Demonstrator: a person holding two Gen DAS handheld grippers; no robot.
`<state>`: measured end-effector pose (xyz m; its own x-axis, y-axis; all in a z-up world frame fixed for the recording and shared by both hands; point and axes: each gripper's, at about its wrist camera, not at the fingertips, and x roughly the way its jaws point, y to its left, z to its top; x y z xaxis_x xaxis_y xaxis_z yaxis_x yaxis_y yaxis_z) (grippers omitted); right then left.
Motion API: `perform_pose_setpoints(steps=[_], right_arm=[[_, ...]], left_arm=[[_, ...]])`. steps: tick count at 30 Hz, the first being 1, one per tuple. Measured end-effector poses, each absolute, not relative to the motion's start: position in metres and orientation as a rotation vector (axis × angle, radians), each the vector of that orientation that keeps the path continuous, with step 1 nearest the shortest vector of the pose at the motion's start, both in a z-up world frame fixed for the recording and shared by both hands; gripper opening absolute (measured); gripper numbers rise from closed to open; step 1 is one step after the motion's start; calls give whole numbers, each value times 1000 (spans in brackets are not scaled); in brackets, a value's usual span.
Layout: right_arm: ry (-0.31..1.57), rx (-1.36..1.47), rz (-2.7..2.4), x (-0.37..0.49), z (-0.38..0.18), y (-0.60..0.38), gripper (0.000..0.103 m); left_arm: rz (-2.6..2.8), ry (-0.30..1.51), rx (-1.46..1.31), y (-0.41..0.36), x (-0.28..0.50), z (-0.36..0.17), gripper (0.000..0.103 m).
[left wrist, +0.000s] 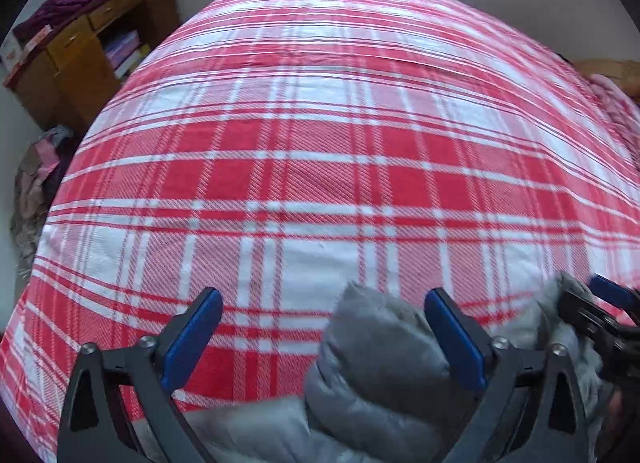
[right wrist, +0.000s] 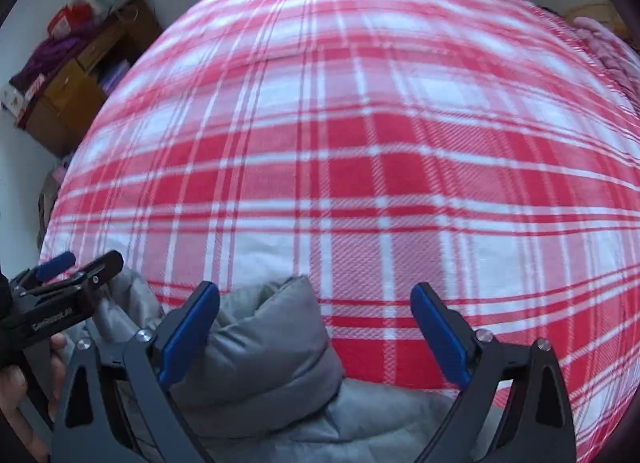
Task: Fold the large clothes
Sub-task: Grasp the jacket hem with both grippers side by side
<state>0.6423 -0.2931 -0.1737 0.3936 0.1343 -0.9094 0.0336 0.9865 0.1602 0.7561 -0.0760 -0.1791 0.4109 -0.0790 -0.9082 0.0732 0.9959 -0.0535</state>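
A grey padded jacket lies bunched at the near edge of a bed with a red and white plaid cover. My left gripper is open above it. A puffy fold rises between its blue pads, close to the right pad, and is not pinched. In the right wrist view the same jacket bulges beside the left pad of my open right gripper, with plaid cover under the rest of the gap. The two grippers are close together: the right gripper shows at the left view's right edge, the left gripper at the right view's left edge.
A wooden cabinet with purple cloth and boxes on top stands left of the bed. A heap of clothes lies on the floor below it. Pink fabric sits at the bed's right edge. A person's hand holds the left gripper.
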Motion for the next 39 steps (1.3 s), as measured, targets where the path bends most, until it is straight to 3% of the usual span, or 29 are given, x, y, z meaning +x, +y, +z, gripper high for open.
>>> perform_pose_setpoints(steps=[1,2,4,6,9,14,19,27,33,35,36,37,38,39], right_arm=[[1172,153,78,640,-175,-293,90],[1178,142,91,636,-176,-292,81],[1199,131,124,626,-176,-294,55],[1188,101,141,613,-169,-295,24],[1140,67,152,590,-151,-296,12],[1068,-53,148,541,-123,-292,8],[1027,-91,127,503,-127,-296,6],[1047,-84,90,469,-180,-299,5],[1026,-164,67,460,-183,-293,6],[1029,-170,84,456,-177,-295,8],[1019,-169,91,453,-173,-297,25],[1012,-172,92,450,-170,-299,37],[1009,-176,97,447,-166,-301,58],[1005,-178,102,443,-164,-303,65]], left_arm=[[-120,1149,-9,-75,751,-178,74],[-152,1161,-17,-74,746,-177,65],[-206,1167,-29,-71,735,-172,29],[-237,1135,-23,-70,719,-161,18],[-271,1052,16,-67,688,-138,11],[-288,922,148,-55,631,-117,7],[-281,868,237,-43,584,-137,5],[-232,930,290,-51,576,-191,5],[-195,912,307,-48,565,-170,7],[-167,898,344,-47,555,-158,13],[-158,879,352,-45,549,-150,26],[-146,862,352,-42,544,-142,53],[-137,848,343,-38,540,-134,68],[-129,812,320,-33,533,-123,87]])
